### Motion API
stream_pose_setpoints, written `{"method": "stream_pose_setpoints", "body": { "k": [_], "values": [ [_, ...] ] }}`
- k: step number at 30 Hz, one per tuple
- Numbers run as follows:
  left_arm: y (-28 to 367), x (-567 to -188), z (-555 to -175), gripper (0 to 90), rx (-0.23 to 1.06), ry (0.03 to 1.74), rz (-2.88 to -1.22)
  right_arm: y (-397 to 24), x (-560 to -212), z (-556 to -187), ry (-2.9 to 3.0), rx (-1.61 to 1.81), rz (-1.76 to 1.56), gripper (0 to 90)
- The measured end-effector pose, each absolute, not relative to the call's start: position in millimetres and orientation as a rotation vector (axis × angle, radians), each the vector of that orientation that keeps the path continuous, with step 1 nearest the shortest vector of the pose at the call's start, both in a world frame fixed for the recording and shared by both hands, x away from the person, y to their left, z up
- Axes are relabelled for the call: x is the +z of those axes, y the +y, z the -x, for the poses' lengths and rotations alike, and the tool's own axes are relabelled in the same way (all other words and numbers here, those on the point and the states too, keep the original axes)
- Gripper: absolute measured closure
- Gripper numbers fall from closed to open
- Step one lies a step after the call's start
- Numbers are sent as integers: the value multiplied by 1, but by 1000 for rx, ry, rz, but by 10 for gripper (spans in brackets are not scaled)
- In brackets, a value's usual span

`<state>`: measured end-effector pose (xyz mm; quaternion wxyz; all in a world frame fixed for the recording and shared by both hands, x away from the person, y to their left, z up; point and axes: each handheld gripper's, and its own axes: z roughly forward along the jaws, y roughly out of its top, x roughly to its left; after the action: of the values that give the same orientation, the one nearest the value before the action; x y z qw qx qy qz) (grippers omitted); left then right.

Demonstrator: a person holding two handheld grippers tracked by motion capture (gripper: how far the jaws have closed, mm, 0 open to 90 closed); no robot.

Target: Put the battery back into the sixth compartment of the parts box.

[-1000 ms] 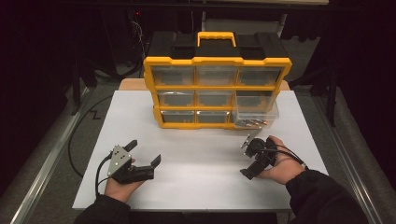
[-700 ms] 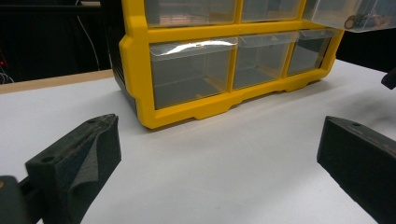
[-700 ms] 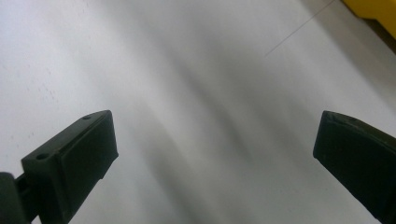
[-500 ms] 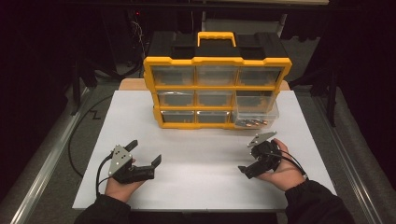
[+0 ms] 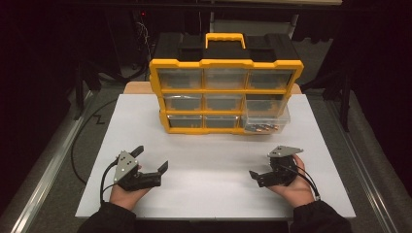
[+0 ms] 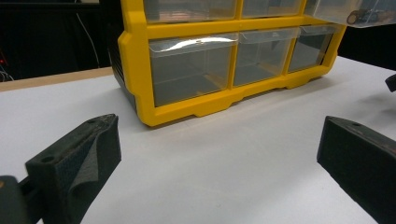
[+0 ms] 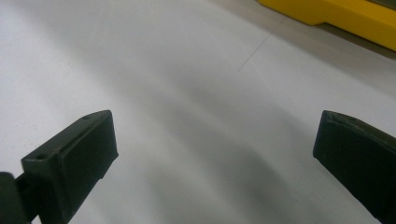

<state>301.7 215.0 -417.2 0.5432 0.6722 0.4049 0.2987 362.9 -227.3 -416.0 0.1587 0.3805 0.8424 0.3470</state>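
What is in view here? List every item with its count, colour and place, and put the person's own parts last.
Drawer organiser: one, yellow frame with black top and yellow handle, upright at the far middle of the sheet.
Clear drawers: nine in three rows of three; eight shut.
Open drawer: one, clear, right column, pulled out toward the person.
Small parts: several, metallic and copper-coloured, inside the open drawer; count cannot be told.
White sheet: one, covering the table top.
Table edge: one, tan strip showing behind the sheet.
Cable: one, black, off the sheet's left side.
Left gripper: one, black with grey plate, jaws open, near left on the sheet.
Right gripper: one, black with grey plate, jaws open, near right.
Hands: two, at the near edge, dark sleeves.
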Motion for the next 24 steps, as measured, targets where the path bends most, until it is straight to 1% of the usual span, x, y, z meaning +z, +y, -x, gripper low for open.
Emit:
{"method": "stream_pose_setpoints", "body": {
  "k": [3, 14, 24],
  "values": [
    [215, -418, -302, 4, 709, 963, -1599, -231, -422, -360, 2352, 1035, -1119, 10],
    [209, -420, -304, 4, 709, 966, -1620, -237, -424, -355, 2324, 1085, -1095, 10],
    [208, -424, -305, 4, 703, 968, -1652, -232, -424, -356, 2295, 1114, -1065, 10]
  ]
}}
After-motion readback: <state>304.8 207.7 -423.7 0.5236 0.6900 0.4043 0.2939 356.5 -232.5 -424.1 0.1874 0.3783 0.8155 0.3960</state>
